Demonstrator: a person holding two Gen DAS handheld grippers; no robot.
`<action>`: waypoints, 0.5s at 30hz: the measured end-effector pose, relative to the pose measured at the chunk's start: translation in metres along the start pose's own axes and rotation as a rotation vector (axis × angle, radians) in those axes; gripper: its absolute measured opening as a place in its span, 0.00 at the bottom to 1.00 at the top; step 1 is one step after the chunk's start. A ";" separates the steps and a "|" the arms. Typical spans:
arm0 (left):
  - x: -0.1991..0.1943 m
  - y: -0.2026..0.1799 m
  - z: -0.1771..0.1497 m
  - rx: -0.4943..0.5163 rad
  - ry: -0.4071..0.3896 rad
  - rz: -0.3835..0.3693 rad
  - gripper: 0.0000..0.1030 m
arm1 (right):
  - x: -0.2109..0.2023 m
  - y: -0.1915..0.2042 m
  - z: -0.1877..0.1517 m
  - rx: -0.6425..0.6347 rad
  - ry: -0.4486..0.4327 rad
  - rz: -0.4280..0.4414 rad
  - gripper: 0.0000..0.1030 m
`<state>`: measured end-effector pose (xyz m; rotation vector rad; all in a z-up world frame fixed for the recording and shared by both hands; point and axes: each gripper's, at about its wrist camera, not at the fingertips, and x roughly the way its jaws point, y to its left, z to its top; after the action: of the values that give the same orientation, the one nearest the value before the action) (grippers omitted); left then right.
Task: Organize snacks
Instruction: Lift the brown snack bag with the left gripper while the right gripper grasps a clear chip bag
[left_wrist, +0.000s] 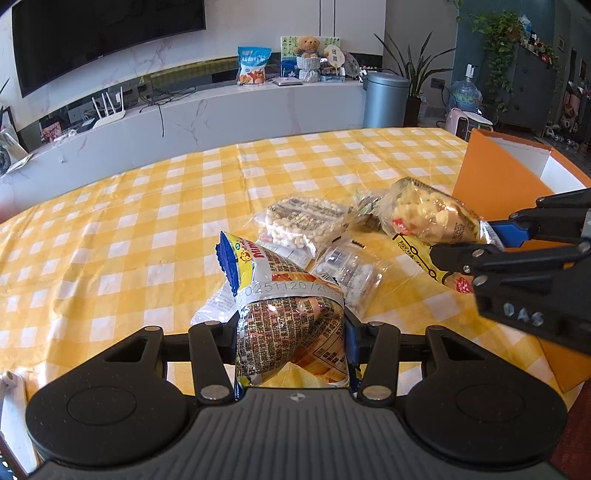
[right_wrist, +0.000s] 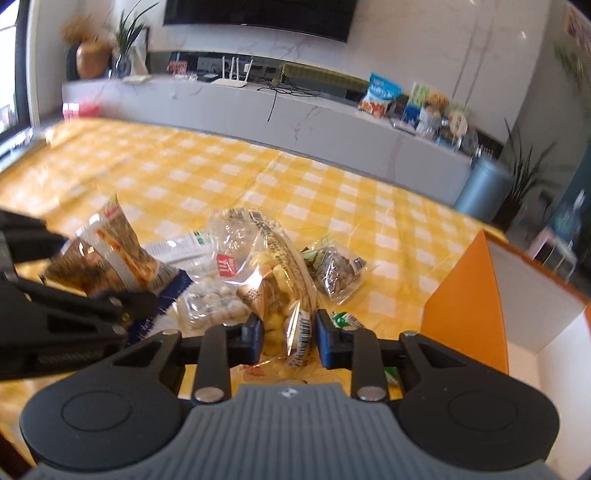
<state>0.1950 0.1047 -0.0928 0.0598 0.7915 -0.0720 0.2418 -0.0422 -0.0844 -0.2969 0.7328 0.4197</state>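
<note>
My left gripper is shut on a silver and orange snack bag with a blue top edge, held above the yellow checked table. My right gripper is shut on a clear bag of yellow puffs; in the left wrist view that bag hangs at the right, beside an orange box. On the table lie a clear bag of white balls, a small clear packet and a dark nut packet.
The open orange box with a white inside stands at the table's right side. Behind the table runs a white TV bench with a router, a snack bag and a teddy bear. A grey bin stands beyond.
</note>
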 end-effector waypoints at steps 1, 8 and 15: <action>-0.003 -0.001 0.001 0.002 -0.005 -0.001 0.54 | -0.004 -0.003 0.001 0.013 -0.005 0.013 0.26; -0.026 -0.014 0.008 0.021 -0.039 -0.020 0.54 | -0.038 -0.021 0.004 0.113 -0.037 0.092 0.25; -0.050 -0.036 0.023 0.036 -0.076 -0.088 0.54 | -0.077 -0.053 0.001 0.203 -0.071 0.131 0.25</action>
<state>0.1735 0.0695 -0.0424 0.0561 0.7170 -0.1712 0.2158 -0.1088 -0.0242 -0.0427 0.7208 0.4738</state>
